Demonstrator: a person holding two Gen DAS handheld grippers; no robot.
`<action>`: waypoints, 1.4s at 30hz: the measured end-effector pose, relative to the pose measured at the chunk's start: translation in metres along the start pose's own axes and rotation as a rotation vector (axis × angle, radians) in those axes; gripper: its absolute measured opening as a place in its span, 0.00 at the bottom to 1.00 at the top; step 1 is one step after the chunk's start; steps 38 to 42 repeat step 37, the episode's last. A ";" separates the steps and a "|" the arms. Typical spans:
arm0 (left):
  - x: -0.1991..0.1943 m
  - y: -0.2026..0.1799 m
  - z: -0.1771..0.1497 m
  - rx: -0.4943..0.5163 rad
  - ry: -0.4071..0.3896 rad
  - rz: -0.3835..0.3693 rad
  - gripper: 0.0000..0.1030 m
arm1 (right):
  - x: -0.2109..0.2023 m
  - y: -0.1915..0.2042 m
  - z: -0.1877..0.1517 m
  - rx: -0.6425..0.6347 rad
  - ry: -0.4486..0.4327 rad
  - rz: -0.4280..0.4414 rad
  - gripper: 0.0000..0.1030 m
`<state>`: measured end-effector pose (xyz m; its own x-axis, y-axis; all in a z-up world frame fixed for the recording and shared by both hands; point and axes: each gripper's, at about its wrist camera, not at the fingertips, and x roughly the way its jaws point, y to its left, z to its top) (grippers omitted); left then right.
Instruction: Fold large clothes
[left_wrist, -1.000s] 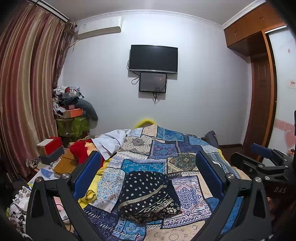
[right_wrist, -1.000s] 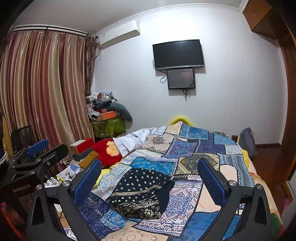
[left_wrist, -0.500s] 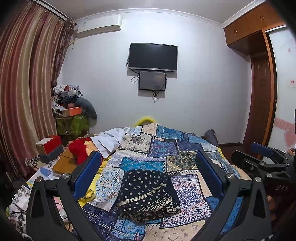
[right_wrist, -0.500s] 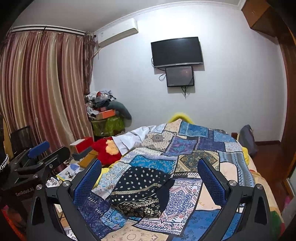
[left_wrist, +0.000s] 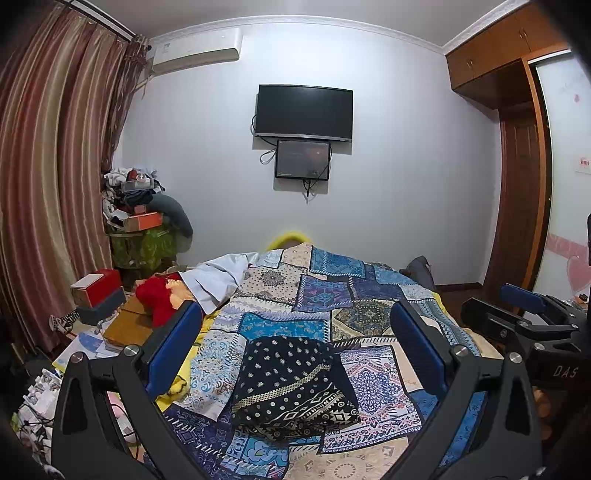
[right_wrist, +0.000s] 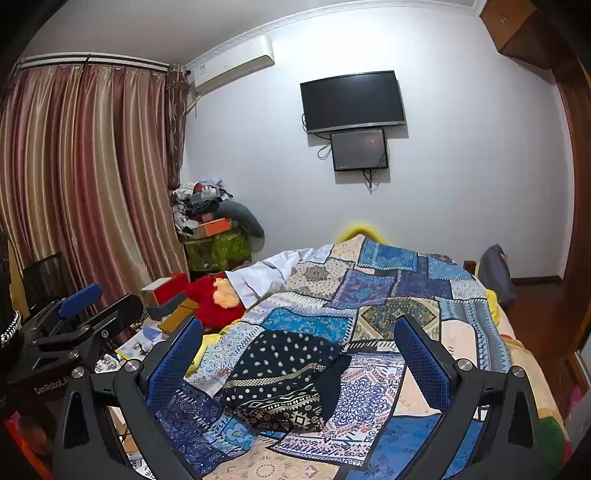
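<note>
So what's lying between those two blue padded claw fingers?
In both wrist views, only a folded black dotted garment on the patchwork quilt; left gripper touches nothing.

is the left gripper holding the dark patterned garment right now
No, the left gripper is open and empty, held above the folded dark patterned garment lying on the patchwork bedspread.

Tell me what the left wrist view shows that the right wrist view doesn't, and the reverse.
Only the left wrist view shows the right tool from outside, plus the wardrobe door. Only the right wrist view shows the left tool from outside and the full curtain. Both show the folded dark garment on the patchwork bedspread, and the TV.
</note>
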<state>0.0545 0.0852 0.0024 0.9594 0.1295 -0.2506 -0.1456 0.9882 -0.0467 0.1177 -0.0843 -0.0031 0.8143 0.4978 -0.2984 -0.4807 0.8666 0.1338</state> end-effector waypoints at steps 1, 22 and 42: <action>0.000 0.001 0.000 0.000 0.001 -0.005 1.00 | 0.001 -0.001 0.001 0.001 0.000 0.000 1.00; 0.002 0.015 0.000 -0.007 0.014 -0.062 1.00 | 0.001 0.010 0.005 0.007 -0.012 -0.021 1.00; 0.003 0.021 0.000 0.003 0.025 -0.079 1.00 | 0.003 0.015 0.007 0.021 -0.005 -0.022 1.00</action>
